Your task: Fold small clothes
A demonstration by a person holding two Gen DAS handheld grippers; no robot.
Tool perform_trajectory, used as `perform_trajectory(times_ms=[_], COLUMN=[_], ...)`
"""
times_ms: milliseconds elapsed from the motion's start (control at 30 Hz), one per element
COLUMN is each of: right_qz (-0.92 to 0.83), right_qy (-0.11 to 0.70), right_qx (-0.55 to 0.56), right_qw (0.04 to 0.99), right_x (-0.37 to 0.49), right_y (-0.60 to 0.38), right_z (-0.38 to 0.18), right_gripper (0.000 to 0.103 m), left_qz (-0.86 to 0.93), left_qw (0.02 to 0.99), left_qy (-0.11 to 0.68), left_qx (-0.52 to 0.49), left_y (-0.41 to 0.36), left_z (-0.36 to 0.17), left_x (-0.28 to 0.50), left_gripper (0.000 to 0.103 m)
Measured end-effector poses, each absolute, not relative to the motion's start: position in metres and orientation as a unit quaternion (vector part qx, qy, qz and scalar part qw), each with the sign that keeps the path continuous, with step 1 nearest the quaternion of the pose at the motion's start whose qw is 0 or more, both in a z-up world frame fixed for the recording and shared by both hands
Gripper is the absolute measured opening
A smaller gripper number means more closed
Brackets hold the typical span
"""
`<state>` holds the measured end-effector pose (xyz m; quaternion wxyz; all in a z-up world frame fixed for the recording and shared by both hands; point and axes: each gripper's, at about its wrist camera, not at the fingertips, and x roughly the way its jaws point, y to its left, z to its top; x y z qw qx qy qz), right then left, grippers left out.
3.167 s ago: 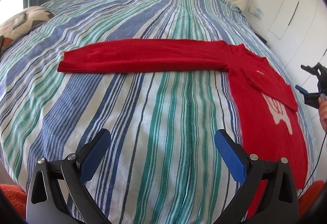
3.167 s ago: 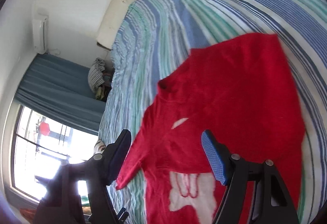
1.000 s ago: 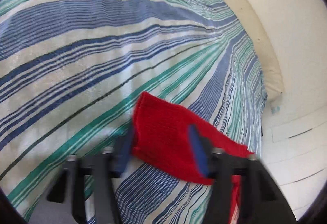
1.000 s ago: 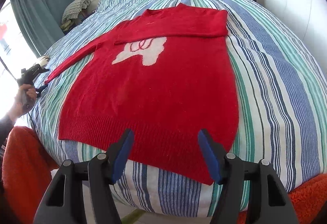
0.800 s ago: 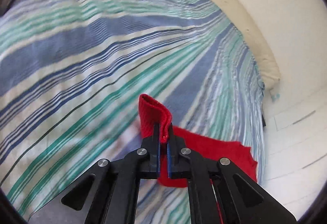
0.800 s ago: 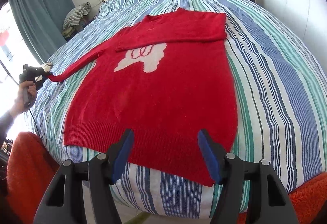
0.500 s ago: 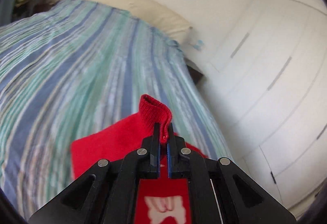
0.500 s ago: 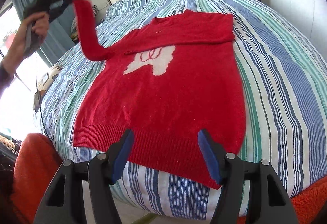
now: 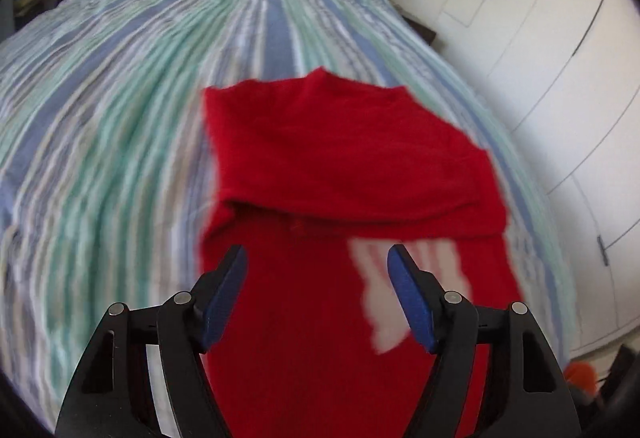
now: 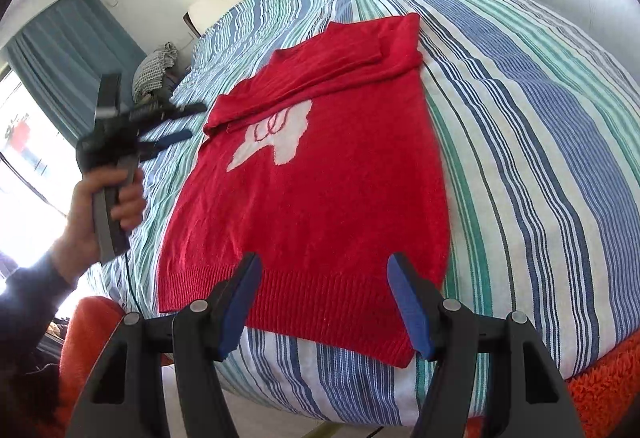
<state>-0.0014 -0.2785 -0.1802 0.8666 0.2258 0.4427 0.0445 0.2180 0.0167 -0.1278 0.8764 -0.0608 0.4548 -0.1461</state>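
The right gripper (image 10: 324, 302) hovers wide open, empty, just before the hem of the red sweater (image 10: 320, 174), which lies flat on the striped bedspread (image 10: 520, 126). Beyond its chest, both sleeves are folded across. The left gripper (image 9: 316, 294), jaws just opened, holds nothing above the sweater.

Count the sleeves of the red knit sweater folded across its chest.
2. Both sleeves of the red knit sweater lie across the chest above the white motif: one upper band, one lower band ending at the sweater's left edge.
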Motion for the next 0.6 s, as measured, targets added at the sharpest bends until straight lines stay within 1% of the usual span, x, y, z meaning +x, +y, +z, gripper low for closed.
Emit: perform_trajectory(times_ms=[67, 133, 200, 367, 400, 433, 467, 500, 533, 600], right_qz=[0.047, 0.048, 0.048, 0.038, 0.035, 0.033, 0.031, 0.030, 0.029, 0.030], right_qy=[0.449, 0.456, 0.461, 0.466, 0.466, 0.467, 0.468, 0.469, 0.471, 0.472], right_qx=[0.231, 0.232, 0.230, 0.224, 0.224, 0.222, 0.221, 0.220, 0.218, 0.213], right_qw=[0.862, 0.858, 0.856, 0.855, 0.855, 0.855, 0.855, 0.855, 0.854, 0.855], right_x=[0.002, 0.006, 0.007, 0.009, 0.009, 0.009, 0.008, 0.008, 0.009, 0.010], right_y=[-0.280, -0.279, -0.277, -0.276, -0.275, -0.275, -0.276, -0.275, -0.275, -0.274], right_z=[-0.184, -0.187, -0.190, -0.193, -0.194, -0.195, -0.195, -0.196, -0.197, -0.197], right_gripper=[0.065, 0.065, 0.065, 0.065, 0.065, 0.065, 0.065, 0.065, 0.065, 0.065], left_qz=[-0.130, -0.142, -0.151, -0.104, -0.090, -0.074, -0.059, -0.056, -0.048, -0.052], left_qw=[0.878, 0.877, 0.878, 0.896, 0.901, 0.905, 0.908, 0.908, 0.911, 0.914], left_qy=[0.461, 0.458, 0.447, 0.417, 0.410, 0.402, 0.400, 0.407, 0.406, 0.399], left_qx=[-0.005, 0.040, 0.077, 0.111, 0.112, 0.112, 0.107, 0.083, 0.063, 0.063], left_y=[0.038, 0.038, 0.026, 0.002, 0.001, 0.002, 0.006, 0.014, 0.022, 0.028], left_z=[-0.139, -0.146, -0.152, -0.166, -0.168, -0.170, -0.172, -0.176, -0.179, -0.186], left_x=[0.209, 0.199, 0.210, 0.247, 0.255, 0.266, 0.272, 0.279, 0.279, 0.269], left_gripper=[0.074, 0.074, 0.074, 0.074, 0.072, 0.051, 0.003, 0.006, 0.004, 0.003])
